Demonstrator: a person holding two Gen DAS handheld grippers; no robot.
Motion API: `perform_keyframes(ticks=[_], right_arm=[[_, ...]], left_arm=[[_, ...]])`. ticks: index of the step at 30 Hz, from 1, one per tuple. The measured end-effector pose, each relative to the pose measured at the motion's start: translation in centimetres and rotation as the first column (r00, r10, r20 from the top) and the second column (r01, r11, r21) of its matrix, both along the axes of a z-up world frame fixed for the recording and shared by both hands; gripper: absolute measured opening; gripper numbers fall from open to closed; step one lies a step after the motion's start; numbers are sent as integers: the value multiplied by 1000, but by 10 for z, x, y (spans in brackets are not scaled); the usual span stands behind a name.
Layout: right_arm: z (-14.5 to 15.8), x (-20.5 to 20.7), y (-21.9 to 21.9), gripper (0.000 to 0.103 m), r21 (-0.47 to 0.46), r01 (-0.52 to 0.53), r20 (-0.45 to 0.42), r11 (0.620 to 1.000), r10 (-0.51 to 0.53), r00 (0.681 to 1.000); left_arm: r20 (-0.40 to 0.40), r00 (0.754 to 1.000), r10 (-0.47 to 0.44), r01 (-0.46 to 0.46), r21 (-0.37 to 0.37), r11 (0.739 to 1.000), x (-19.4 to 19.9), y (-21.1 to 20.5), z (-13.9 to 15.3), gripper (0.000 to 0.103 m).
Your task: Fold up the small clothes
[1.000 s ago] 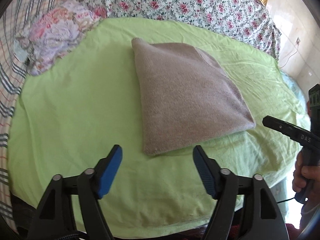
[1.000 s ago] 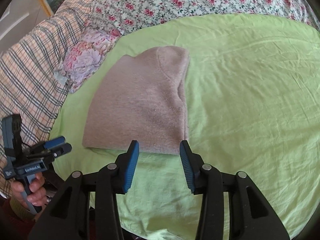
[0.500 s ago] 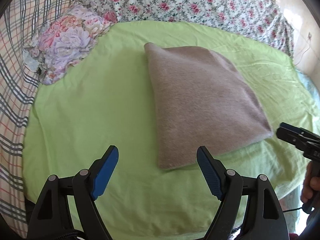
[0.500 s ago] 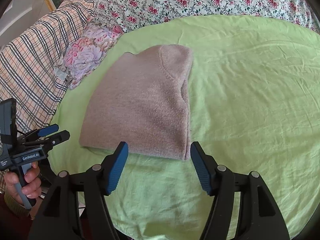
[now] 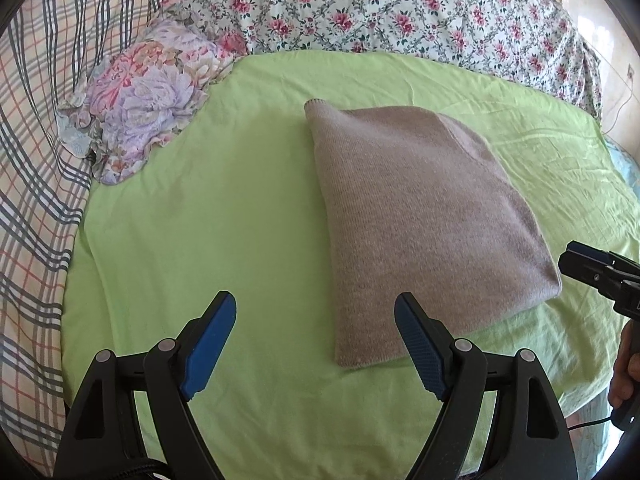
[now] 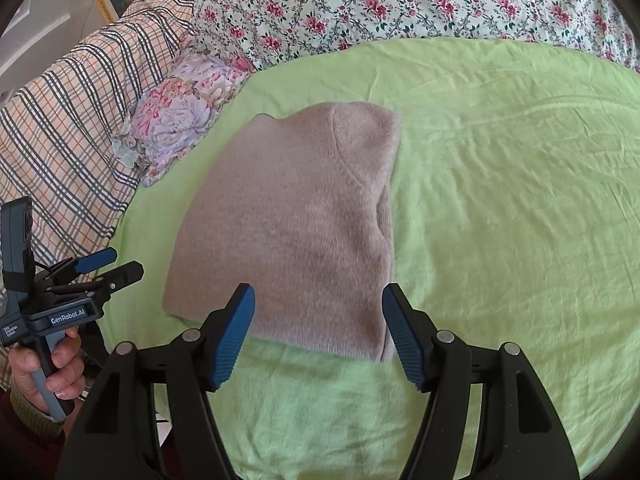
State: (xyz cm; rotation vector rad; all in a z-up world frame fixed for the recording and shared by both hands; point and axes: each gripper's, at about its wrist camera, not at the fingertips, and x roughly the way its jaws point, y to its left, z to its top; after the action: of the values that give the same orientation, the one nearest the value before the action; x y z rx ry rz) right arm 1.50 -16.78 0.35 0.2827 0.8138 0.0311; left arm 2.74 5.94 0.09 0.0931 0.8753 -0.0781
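Note:
A folded taupe knit sweater [image 5: 420, 216] lies flat on the light green sheet [image 5: 200, 220]. My left gripper [image 5: 314, 299] hovers open over the sheet. Its right pad is beside the sweater's near left corner, and nothing is between the fingers. In the right wrist view the sweater [image 6: 296, 220] fills the middle. My right gripper [image 6: 319, 292] stands open above its near edge, with the pads clear of the knit. Each gripper also shows in the other's view: the right gripper [image 5: 572, 260] at the sweater's right corner, and the left gripper [image 6: 126, 262] held in a hand [image 6: 40, 368].
A crumpled floral cloth [image 5: 148, 96] lies at the sheet's far left. A plaid cover [image 5: 36, 160] runs along the left and a rose-print cover [image 5: 400, 12] across the back. The bed's edge drops off at the right, where a cable [image 5: 588, 424] hangs.
The right gripper's jaws have spread wider and now reach over the sweater's near edge. In the left view the sweater has slid right and lower. The sweater itself has not moved.

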Motion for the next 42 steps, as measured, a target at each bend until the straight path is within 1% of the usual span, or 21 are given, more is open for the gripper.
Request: perform_keyframes(ticks=[3, 5, 8, 11, 12, 14, 18, 19, 20, 21, 23, 24, 25, 28, 30, 32, 34, 37, 40, 42], right_arm=[[4, 11, -3, 67, 5, 1, 12, 1000, -1, 1000], [6, 22, -10, 67, 35, 1, 24, 999, -2, 1000], [7, 45, -26, 67, 102, 23, 40, 995, -27, 999], [2, 73, -47, 66, 167, 60, 32, 984, -66, 997], [-1, 84, -55, 65, 186, 81, 22, 979, -87, 996], [-7, 99, -63, 54, 217, 107, 1, 970, -110, 994], [-23, 133, -81, 52, 271, 134, -42, 953, -128, 991], [-29, 140, -83, 45, 287, 136, -55, 948, -126, 991], [-34, 146, -85, 13, 302, 134, -72, 944, -118, 990], [-35, 147, -87, 8, 312, 135, -68, 940, -120, 990], [-24, 140, -88, 7, 297, 121, -12, 947, -123, 992], [-22, 137, -87, 7, 284, 126, -5, 951, -130, 992], [-23, 136, -87, 7, 274, 135, -10, 952, -138, 990], [-41, 144, -84, 7, 226, 152, -61, 962, -142, 988], [-45, 144, -83, 7, 205, 161, -62, 965, -152, 986], [-40, 142, -81, 8, 187, 169, -63, 968, -160, 985], [-30, 136, -77, 9, 164, 166, -43, 972, -161, 986], [-15, 119, -72, 10, 149, 173, -27, 974, -171, 985], [-4, 97, -65, 10, 140, 150, -5, 979, -151, 989], [0, 84, -57, 18, 133, 129, -4, 983, -130, 992]], left_arm=[[25, 1000, 6, -7, 23, 1000, 6, -1, 4, 82], [39, 999, 7, -8, 33, 999, 13, -1, 6, 84], [39, 999, 11, -12, 18, 1000, 29, 1, 5, 84], [22, 1000, 10, -10, -17, 1000, 51, 5, 3, 84], [17, 1000, 10, -9, -26, 1000, 57, 5, 3, 84], [8, 1000, 12, -12, -41, 999, 71, 6, 1, 84], [-29, 999, 27, -29, -79, 996, 94, 8, -7, 84], [-39, 999, 28, -31, -91, 995, 98, 9, -10, 84], [-52, 998, 29, -34, -105, 994, 103, 9, -12, 84], [-69, 997, 31, -39, -114, 993, 108, 9, -16, 84], [-73, 997, 32, -41, -120, 992, 111, 7, -19, 84], [-70, 997, 28, -36, -116, 993, 112, 5, -20, 85], [-68, 997, 24, -31, -108, 994, 112, 3, -22, 85], [-71, 997, 12, -18, -80, 997, 115, -5, -29, 86], [-72, 997, 8, -13, -72, 997, 118, -8, -32, 86], [-74, 997, 11, -15, -64, 998, 119, -9, -31, 86], [-67, 998, 16, -19, -48, 999, 116, -9, -26, 86], [-51, 999, 16, -17, -6, 1000, 107, -12, -21, 85], [-39, 999, 12, -11, 26, 1000, 93, -16, -16, 85], [-31, 999, 9, -7, 45, 999, 84, -17, -13, 85]])
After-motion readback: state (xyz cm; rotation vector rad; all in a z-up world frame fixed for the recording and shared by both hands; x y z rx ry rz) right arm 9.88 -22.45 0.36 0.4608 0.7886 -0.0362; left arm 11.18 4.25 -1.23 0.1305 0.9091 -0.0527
